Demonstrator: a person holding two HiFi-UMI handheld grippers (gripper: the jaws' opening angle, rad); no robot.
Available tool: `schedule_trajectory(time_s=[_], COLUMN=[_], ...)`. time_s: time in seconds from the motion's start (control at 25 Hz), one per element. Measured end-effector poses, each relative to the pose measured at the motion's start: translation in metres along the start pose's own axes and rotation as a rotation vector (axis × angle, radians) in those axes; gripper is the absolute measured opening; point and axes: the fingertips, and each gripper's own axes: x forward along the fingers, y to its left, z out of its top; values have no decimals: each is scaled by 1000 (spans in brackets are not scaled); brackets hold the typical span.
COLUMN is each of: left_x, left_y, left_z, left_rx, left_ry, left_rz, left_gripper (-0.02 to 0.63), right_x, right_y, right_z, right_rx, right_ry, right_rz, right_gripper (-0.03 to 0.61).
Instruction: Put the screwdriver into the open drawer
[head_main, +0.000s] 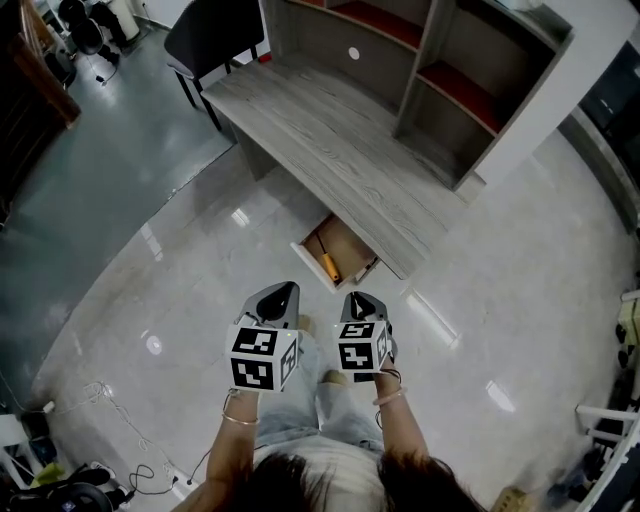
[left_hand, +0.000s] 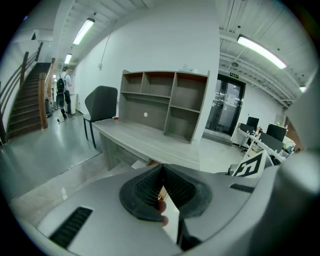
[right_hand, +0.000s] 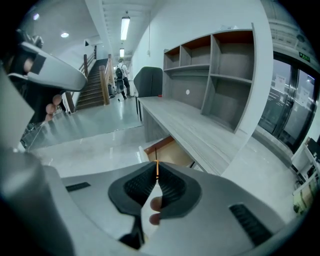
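Screwdriver (head_main: 328, 266) lying inside open drawer (head_main: 352, 246) under bench (head_main: 330, 150); placing step looks done. Left gripper (head_main: 289, 289) and right gripper (head_main: 357, 297) hovering apart from it, fingers pressed together, gripping nothing. Next: likely only backing off

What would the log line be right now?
screwdriver: in drawer | drawer: open | left gripper: shut, empty | right gripper: shut, empty

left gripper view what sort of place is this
Probably an office or lab hall: a grey desk with a shelf unit, a staircase at left, monitors on far desks.
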Motion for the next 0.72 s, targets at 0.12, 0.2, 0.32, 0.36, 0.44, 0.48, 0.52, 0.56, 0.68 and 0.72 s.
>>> schedule_trajectory(time_s=[0.12,0.2,0.32,0.36,0.44,0.48,0.52,0.56,0.68,0.72], left_x=[-9,-15,-23,-26,-30,-32,-35,-39,-50,-54], left_y=[-10,-15,-24,-26,-30,-32,-35,-38,-44,-46], left_z=[2,3,6,7,10,11,11,11,15,17], left_rx=[10,15,27,30,37,40,43,45,49,50], left_ry=[-22,-34,-58,-68,-86,-93,-99,-105,-133,-143], left_rz=[-5,-5,-5,-4,0,2,4,7,22,28], left_gripper=[17,17,17,17,17,17,17,17,17,17], right_x=[-15,-24,-39,-43,-51,-56,-61,-66,-85,-91], right_y=[-3,-4,-9,-11,-15,-16,-16,-16,-18,-19], right_z=[0,1,4,5,10,11,11,11,18,21], right_rx=[3,4,25,33,39,39,35,29,6,0], right_ry=[-31,-49,-91,-109,-142,-154,-164,-174,-219,-237], right_rz=[-12,-16,-25,-27,-29,-29,-29,-30,-41,-46], right_gripper=[32,32,31,31,29,29,29,29,29,29])
